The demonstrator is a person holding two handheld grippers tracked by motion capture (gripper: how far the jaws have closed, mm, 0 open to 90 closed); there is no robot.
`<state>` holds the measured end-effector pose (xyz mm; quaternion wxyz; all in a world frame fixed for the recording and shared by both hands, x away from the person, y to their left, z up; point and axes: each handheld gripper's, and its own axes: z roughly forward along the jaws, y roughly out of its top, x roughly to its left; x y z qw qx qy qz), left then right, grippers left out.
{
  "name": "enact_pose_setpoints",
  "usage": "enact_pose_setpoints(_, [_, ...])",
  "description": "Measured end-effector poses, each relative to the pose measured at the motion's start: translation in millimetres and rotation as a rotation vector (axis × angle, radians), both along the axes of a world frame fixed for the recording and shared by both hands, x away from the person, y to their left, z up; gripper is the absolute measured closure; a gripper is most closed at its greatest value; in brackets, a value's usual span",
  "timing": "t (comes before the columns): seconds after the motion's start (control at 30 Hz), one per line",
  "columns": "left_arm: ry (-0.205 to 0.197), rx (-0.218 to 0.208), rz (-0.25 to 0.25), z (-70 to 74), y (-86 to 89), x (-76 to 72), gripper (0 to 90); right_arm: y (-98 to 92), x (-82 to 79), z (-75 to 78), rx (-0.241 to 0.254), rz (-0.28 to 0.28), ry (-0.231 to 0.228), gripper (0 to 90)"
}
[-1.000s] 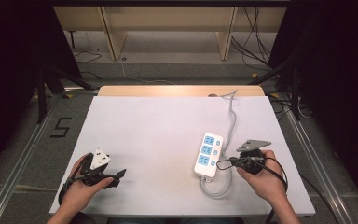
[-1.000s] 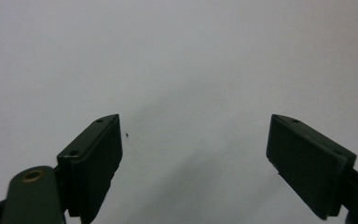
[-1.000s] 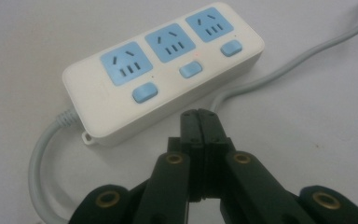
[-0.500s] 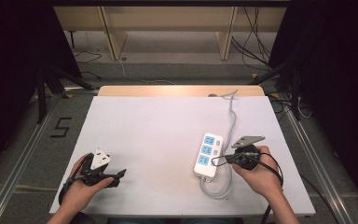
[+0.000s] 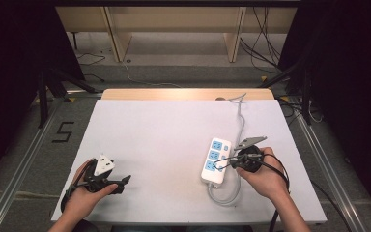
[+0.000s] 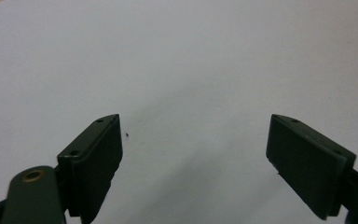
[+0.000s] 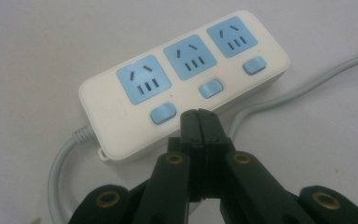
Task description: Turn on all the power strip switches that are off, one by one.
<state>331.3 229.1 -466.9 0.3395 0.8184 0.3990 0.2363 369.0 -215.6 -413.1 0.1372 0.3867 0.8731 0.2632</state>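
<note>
Seemingly little is done yet: the power strip (image 7: 182,84) lies near the table's (image 5: 164,130) right edge, right gripper (image 7: 199,122) pressed together just short of its switches, left gripper (image 6: 193,158) spread, empty.

High view: fixed overhead, facing forward and down over the table (image 5: 174,140). Left gripper view: low, close to bare tabletop. Right gripper view: close on the power strip (image 7: 182,79), shared with high view (image 5: 216,160).
</note>
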Motion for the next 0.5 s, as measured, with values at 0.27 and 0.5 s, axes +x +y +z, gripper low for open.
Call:
enact_pose_setpoints(0.27, [0.001,0.007,-0.005,0.0,-1.1,-0.2,18.1,5.5,3.8,1.0,-0.020,0.011,0.030,90.0])
enact_pose_setpoints(0.5, [0.000,0.008,-0.007,-0.3,-1.3,0.0,18.2,11.6,7.1,2.2,-0.038,0.023,0.053,90.0])
